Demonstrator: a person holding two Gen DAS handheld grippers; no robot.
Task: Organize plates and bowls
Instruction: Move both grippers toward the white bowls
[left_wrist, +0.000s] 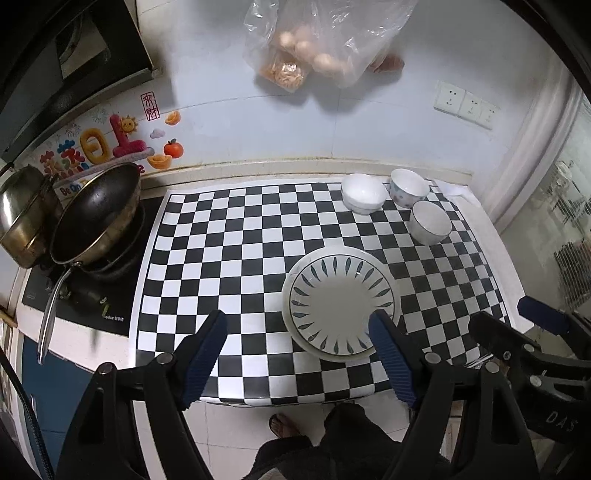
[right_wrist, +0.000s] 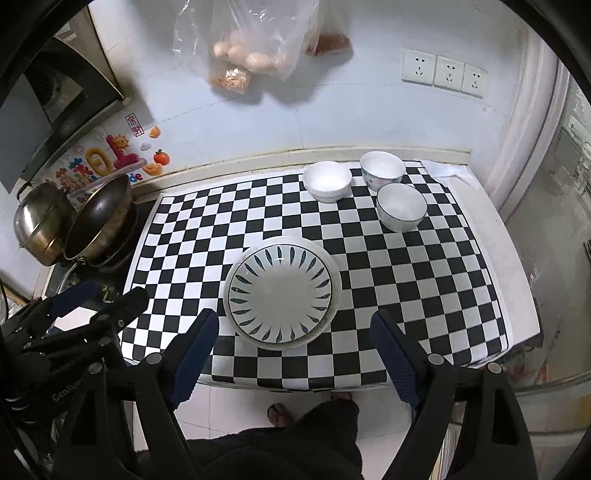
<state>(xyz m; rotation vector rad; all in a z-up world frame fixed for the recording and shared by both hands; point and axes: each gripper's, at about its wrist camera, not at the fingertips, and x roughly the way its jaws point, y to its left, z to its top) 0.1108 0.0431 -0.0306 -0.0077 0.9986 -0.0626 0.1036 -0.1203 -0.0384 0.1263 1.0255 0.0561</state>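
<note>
Both hand-held grippers, left (left_wrist: 297, 345) and right (right_wrist: 293, 345), are hovering open and empty above the surface's (right_wrist: 424, 280) near edge. Plate stack (right_wrist: 282, 291) is sitting there, already nested. Bowls (right_wrist: 400, 206) are waiting loose at the far right corner (probably stacking next).

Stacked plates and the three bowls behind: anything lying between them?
Nothing; only bare checkered mat separates the stacked plates from the bowls, clearest in the right wrist view.

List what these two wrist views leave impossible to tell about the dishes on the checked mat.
- Plate stack: both views show an edge beneath the patterned plate; how many lie below is hidden by it.
- Plain bowl: seems to be stacked; the count is too small to tell.
- Flowered bowl: its far side is hidden in both views.
</note>
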